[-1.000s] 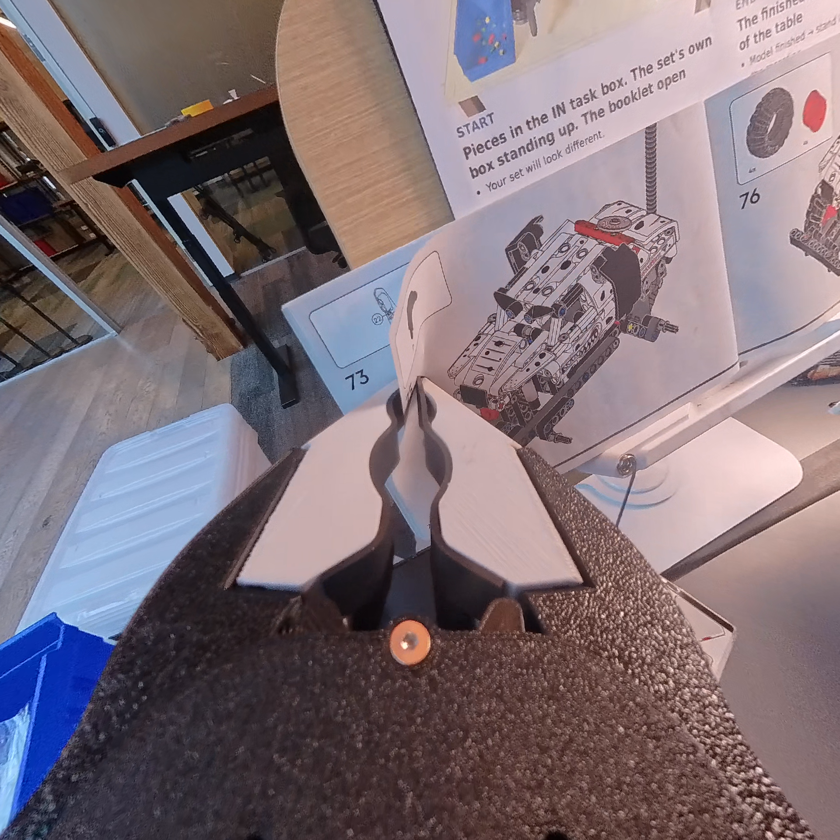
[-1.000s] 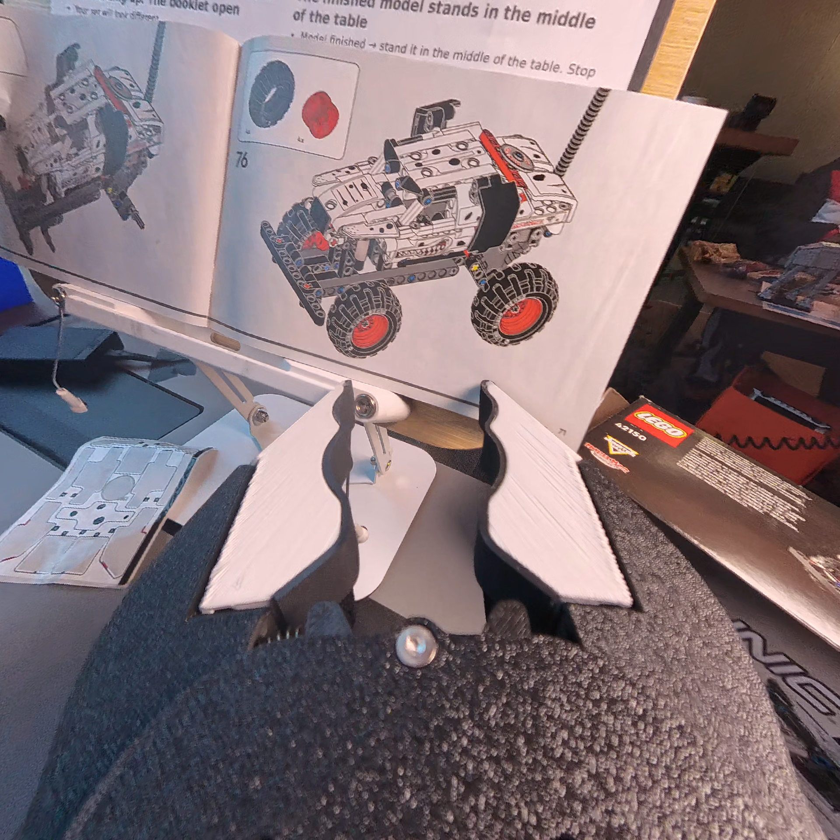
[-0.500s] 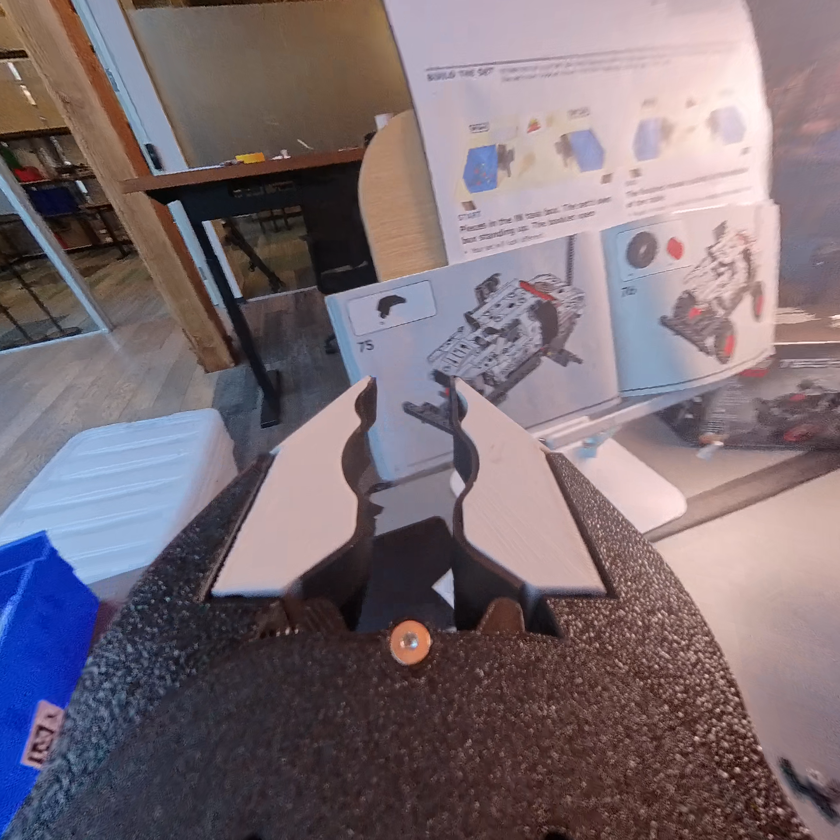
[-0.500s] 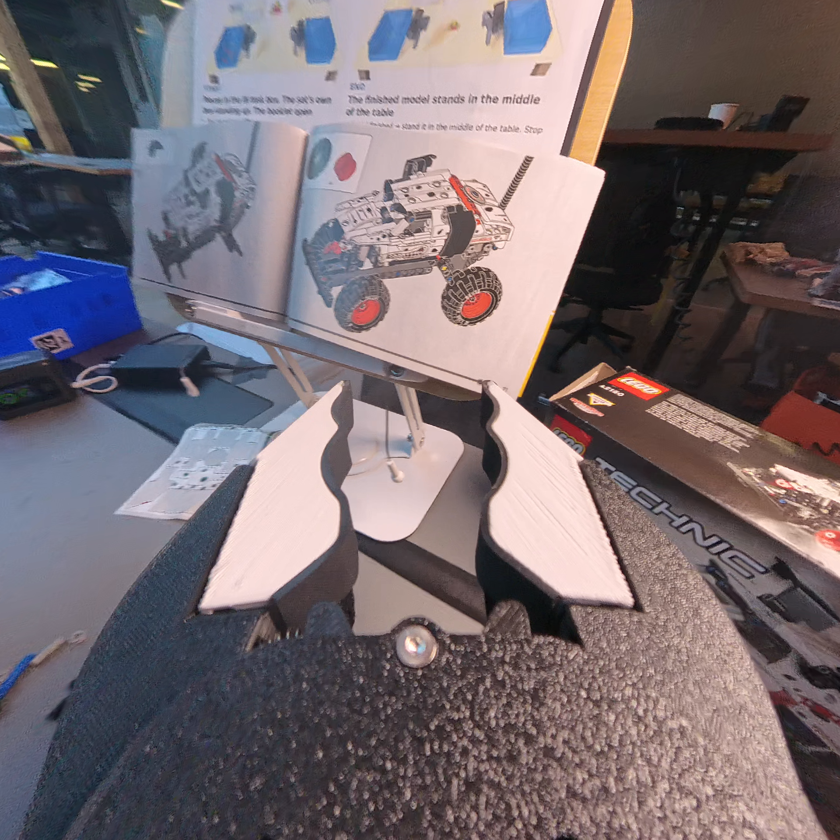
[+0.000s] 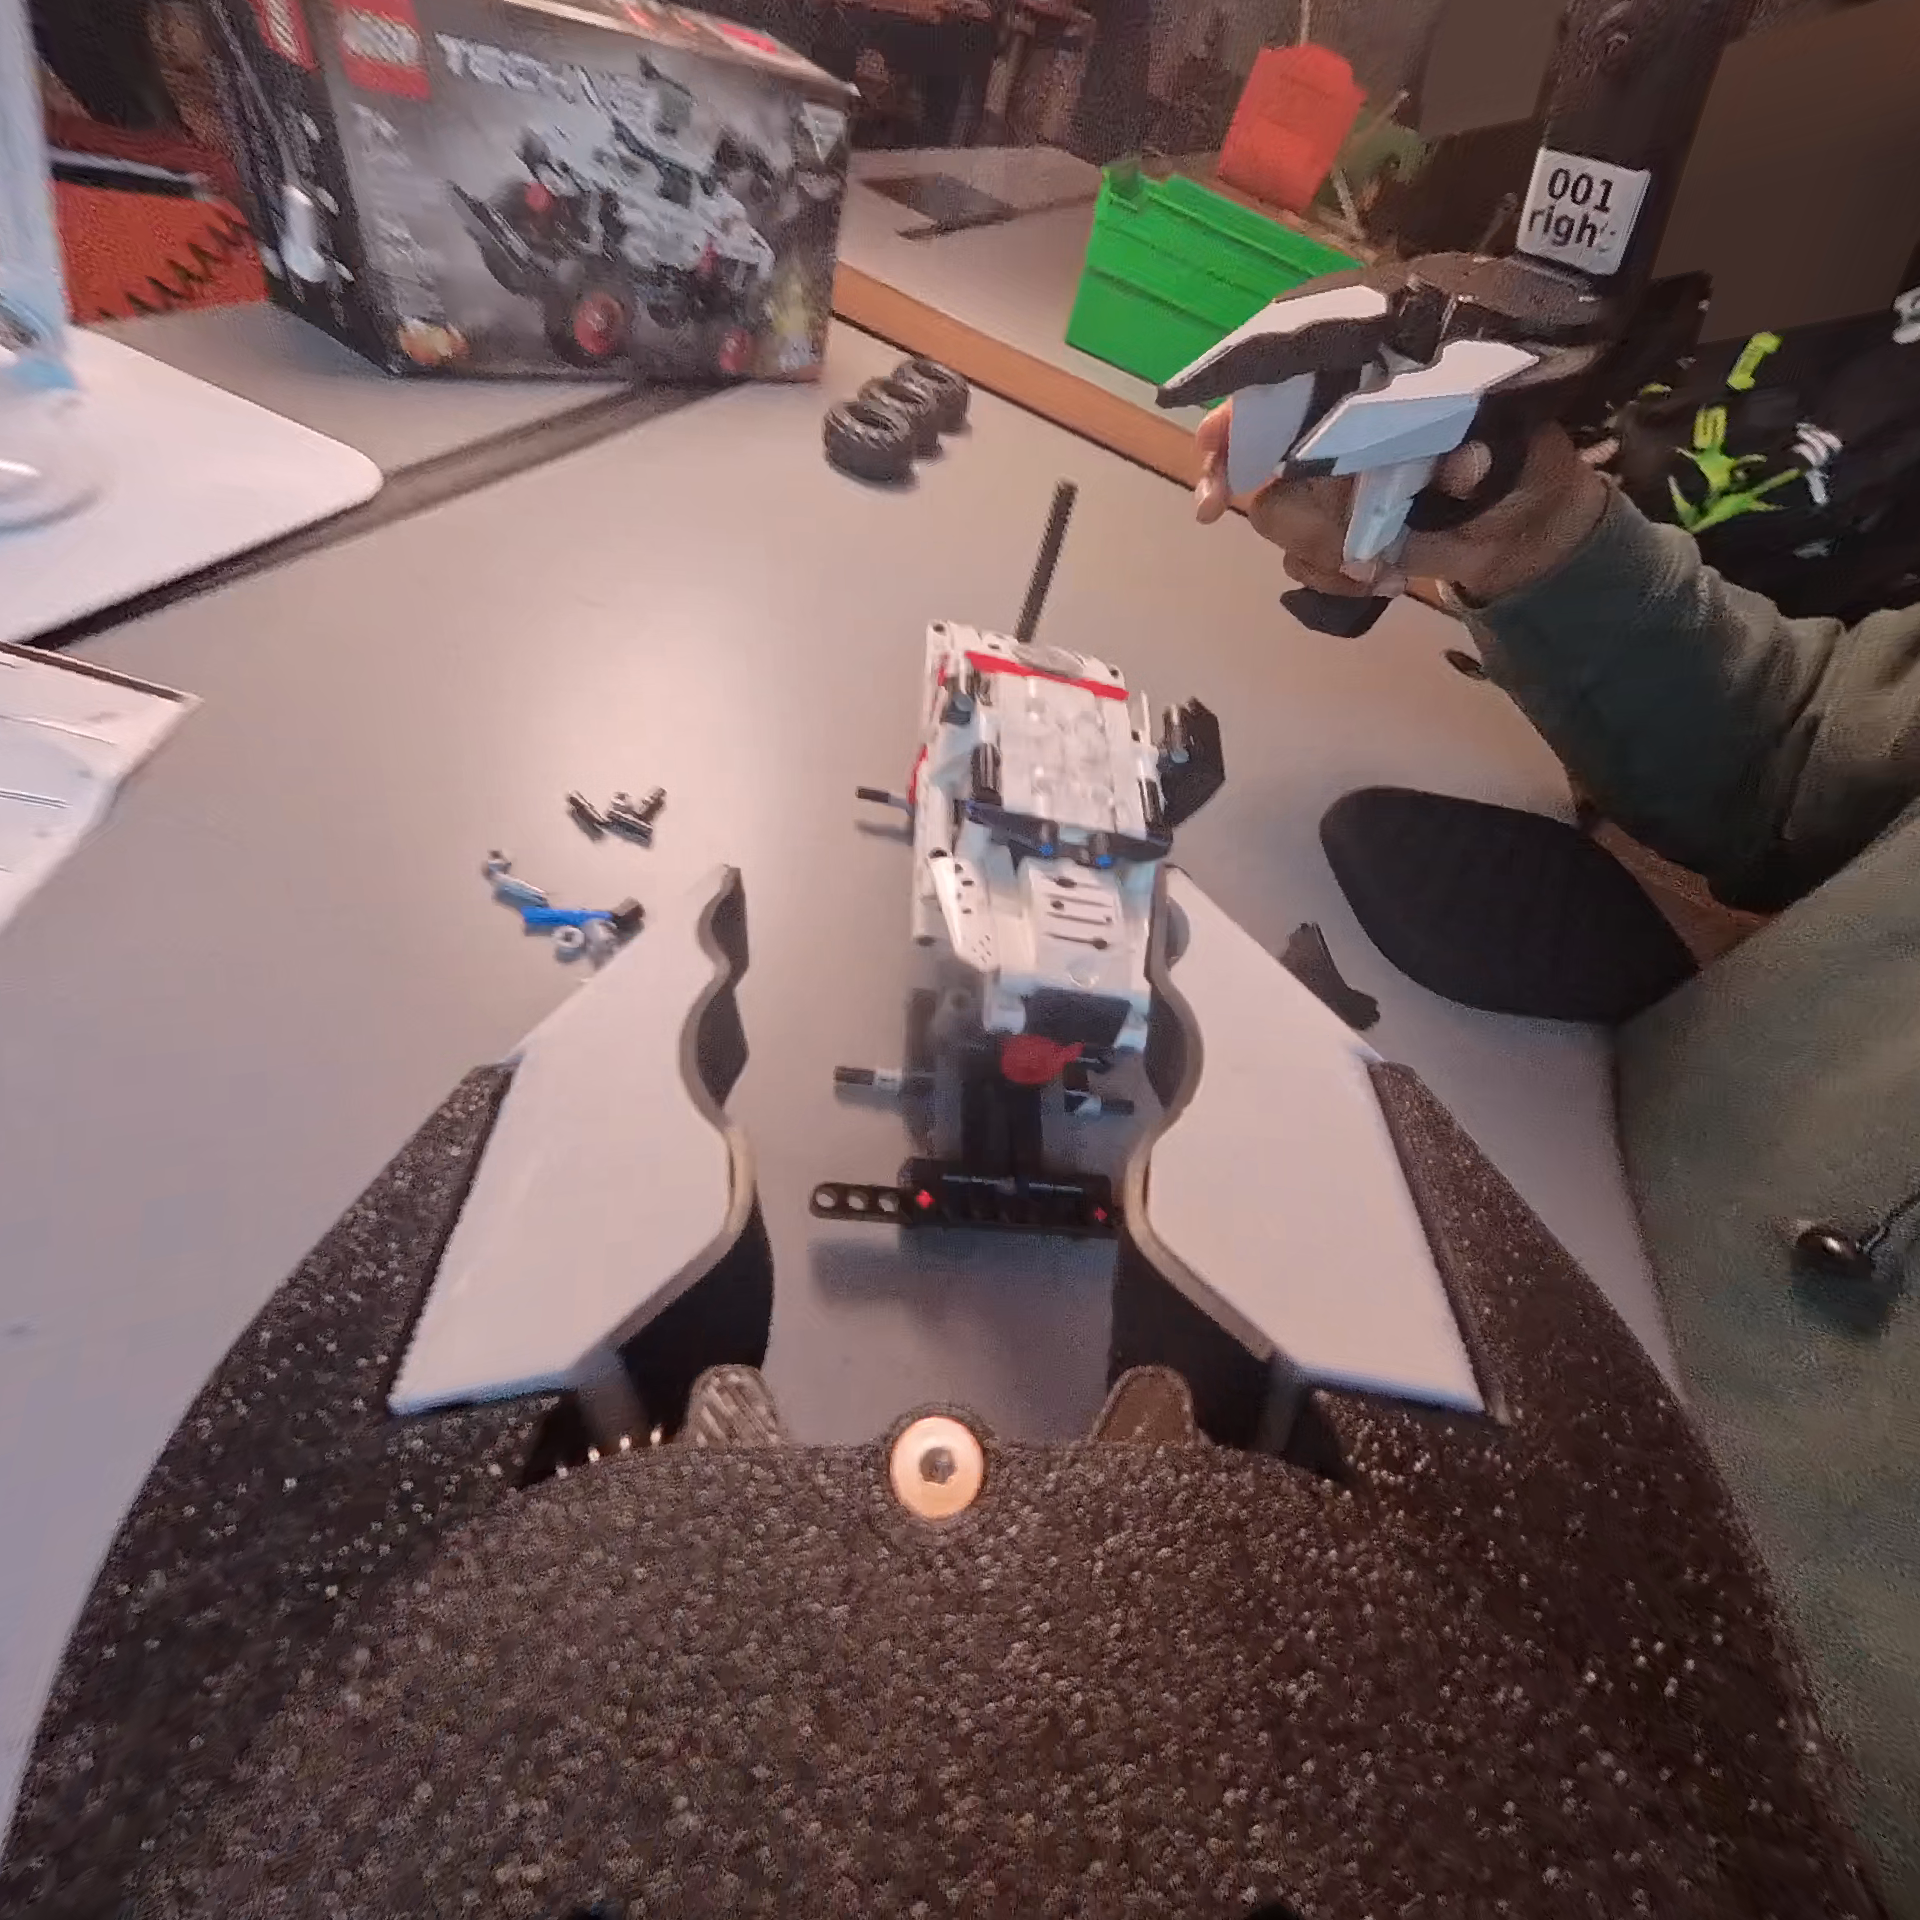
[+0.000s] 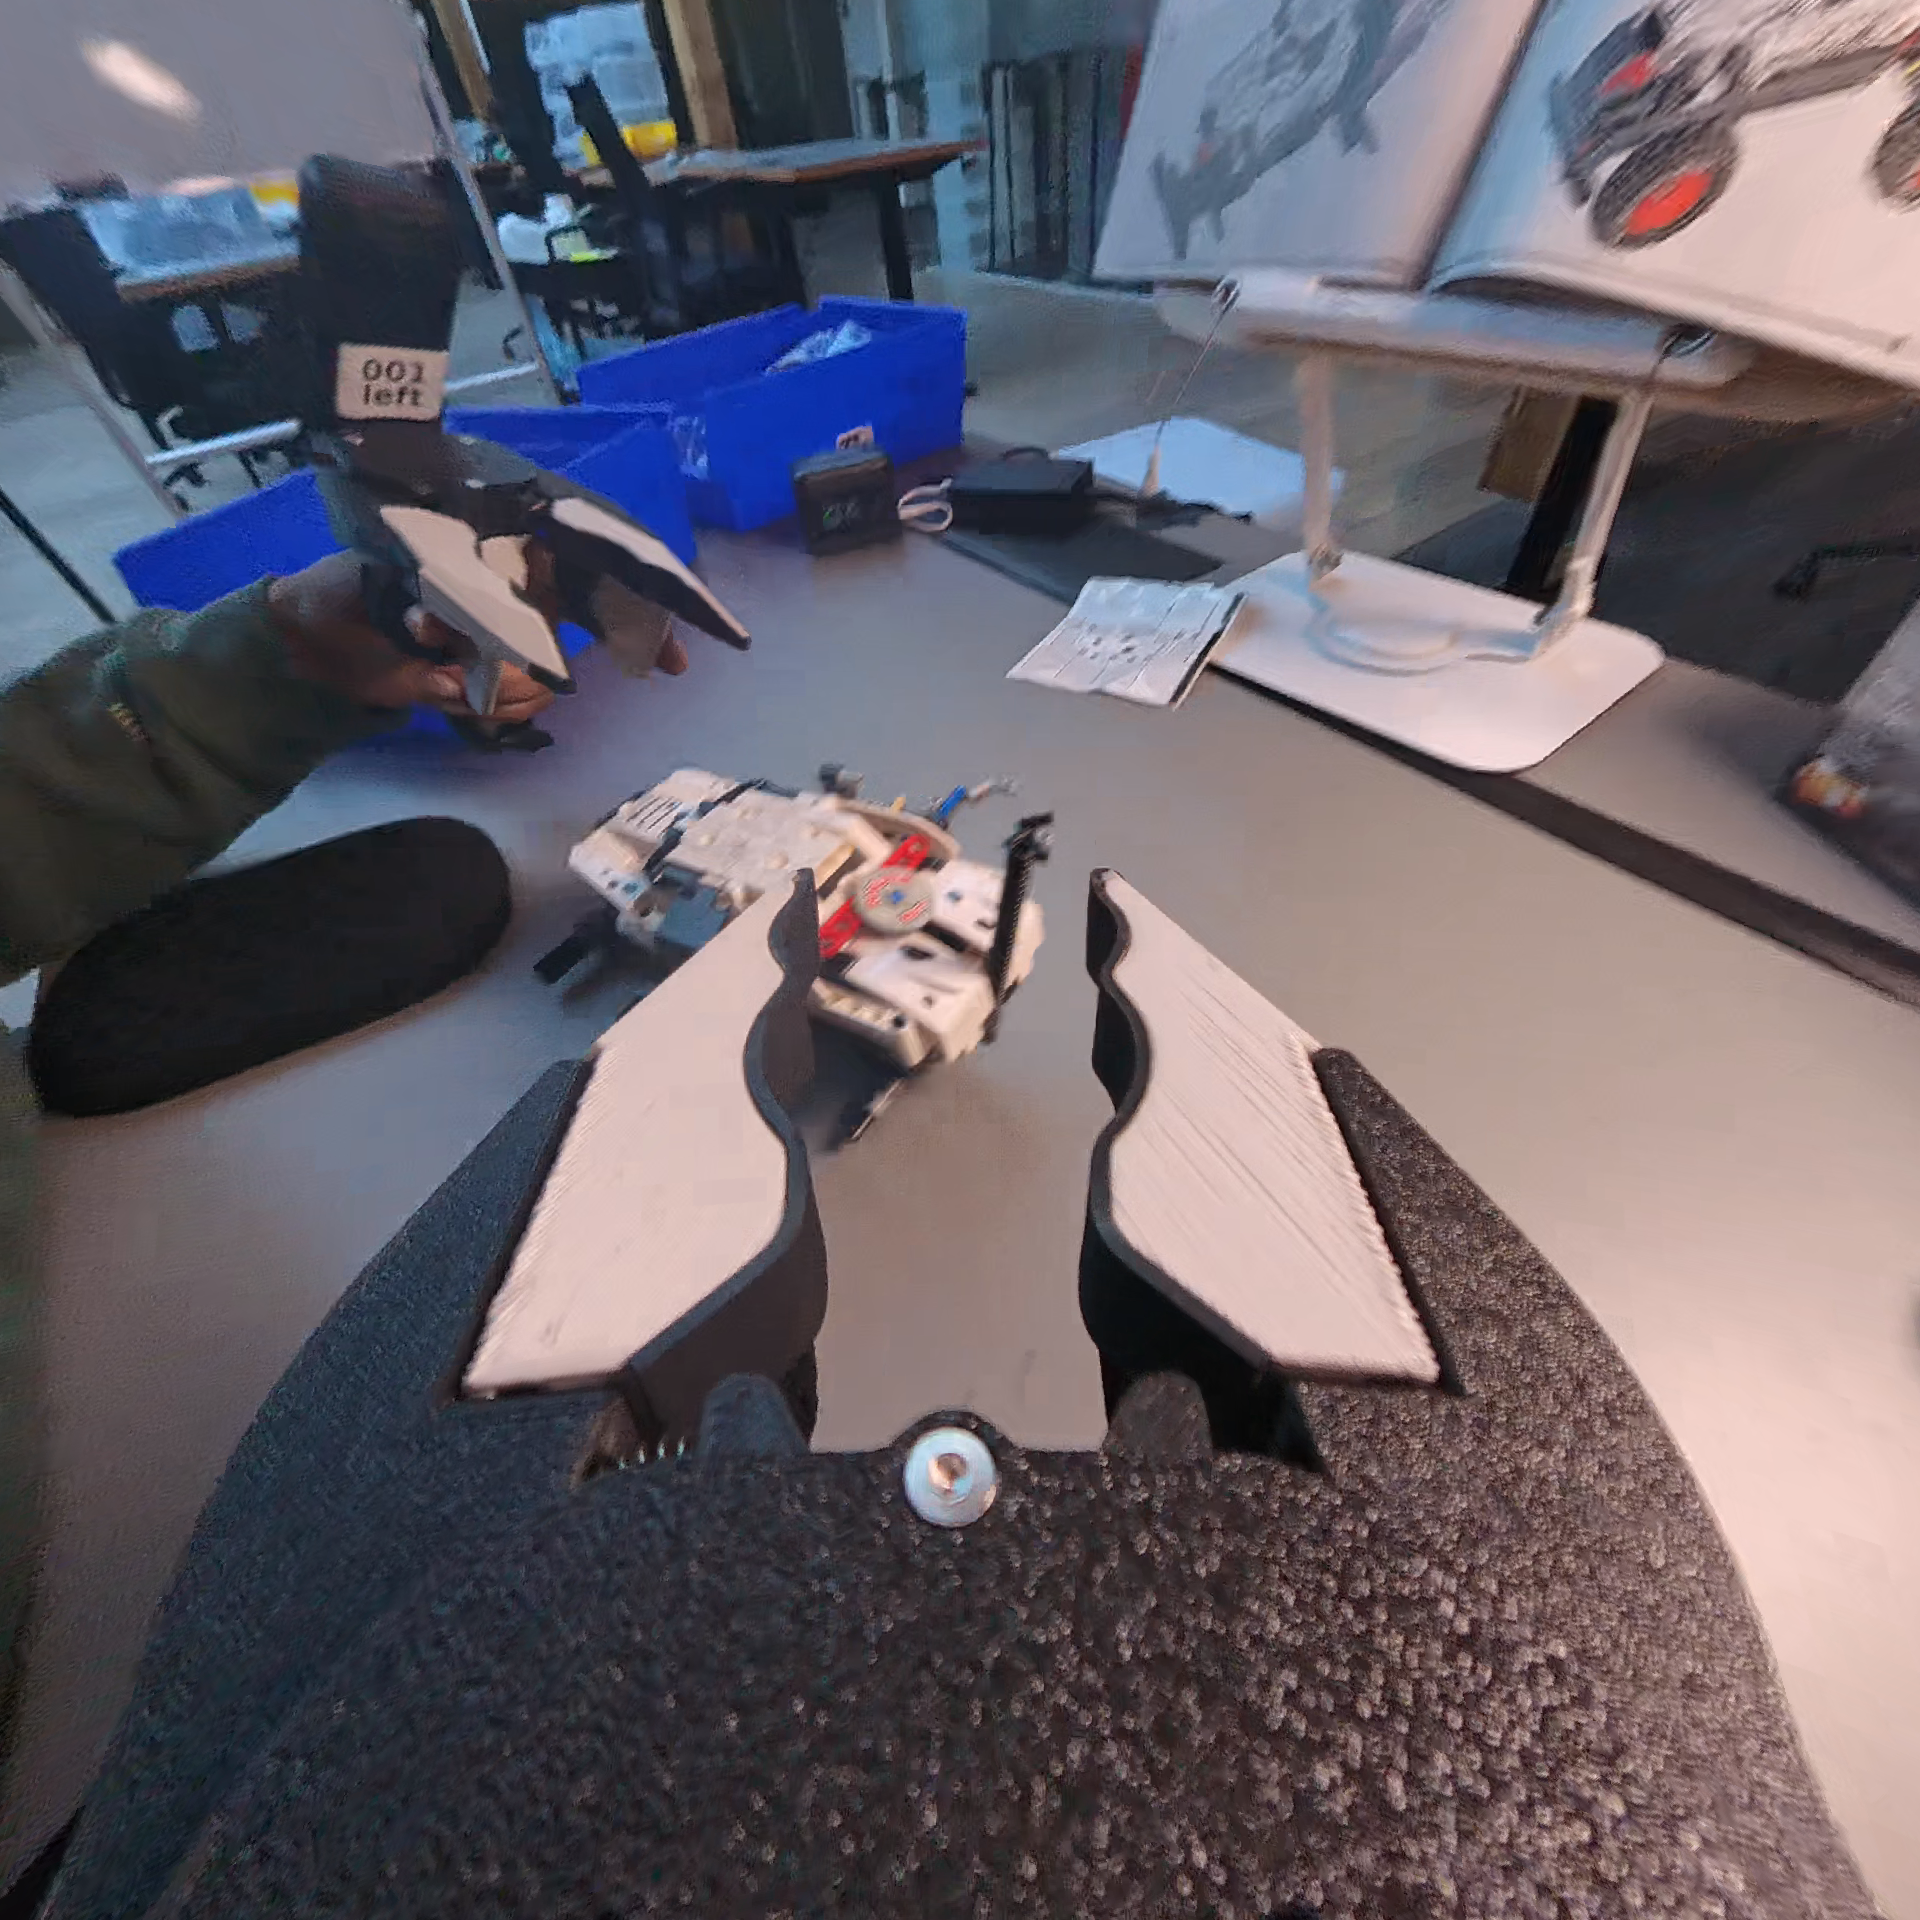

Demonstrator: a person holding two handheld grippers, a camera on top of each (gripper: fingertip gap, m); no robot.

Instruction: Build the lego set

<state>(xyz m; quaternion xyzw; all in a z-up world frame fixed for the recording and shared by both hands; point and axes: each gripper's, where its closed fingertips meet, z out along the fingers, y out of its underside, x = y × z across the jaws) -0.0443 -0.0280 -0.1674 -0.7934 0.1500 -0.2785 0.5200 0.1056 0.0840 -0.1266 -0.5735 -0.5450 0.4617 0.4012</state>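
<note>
The white, black and red lego truck body (image 5: 1039, 831) lies on the grey table (image 5: 520, 644), without wheels. My left gripper (image 5: 945, 894) is open and empty above the model's near end, one finger on each side of it. My right gripper (image 6: 951, 894) is open and empty, just short of the model (image 6: 790, 862). Each gripper also shows in the other's view, held in a hand above the table: the right one (image 5: 1205, 436) and the left one (image 6: 655, 660). Black tyres (image 5: 894, 416) lie beyond the model. Small loose parts (image 5: 561, 914) lie to its left.
The lego box (image 5: 561, 187) stands at the back, with a green bin (image 5: 1174, 270) to its right. The open booklet (image 6: 1507, 156) rests on a white stand (image 6: 1455, 655), beside a sticker sheet (image 6: 1132, 639). Blue bins (image 6: 779, 395) sit far left. A black pad (image 6: 260, 956) lies under the sleeve. One gripper's finger ends stand about 20 cm off the other's.
My left gripper let go of the booklet page and opened wide. Both grippers swung away from the booklet and down toward the model on the table.
</note>
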